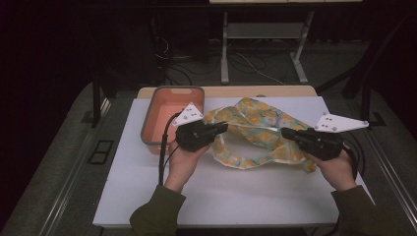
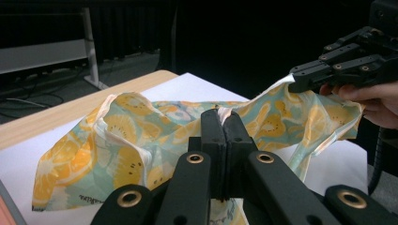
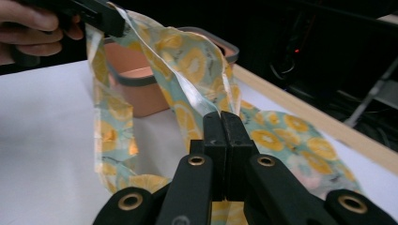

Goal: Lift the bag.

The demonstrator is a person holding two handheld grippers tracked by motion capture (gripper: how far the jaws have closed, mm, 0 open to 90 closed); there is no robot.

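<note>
Left gripper (image 1: 225,127) and right gripper (image 1: 284,132) each pinch edge of fruit-print cloth (image 1: 255,129) (jaws pressed together), cloth sagging between them over white table (image 1: 147,196), probably partly lifted; pink bin (image 1: 164,110) beside

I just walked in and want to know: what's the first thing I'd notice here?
The bright orange-fruit cloth, stretched above the white table between two black claws. The left claw and right claw each pinch an edge of it. Behind the left claw sits a pink tub.
</note>
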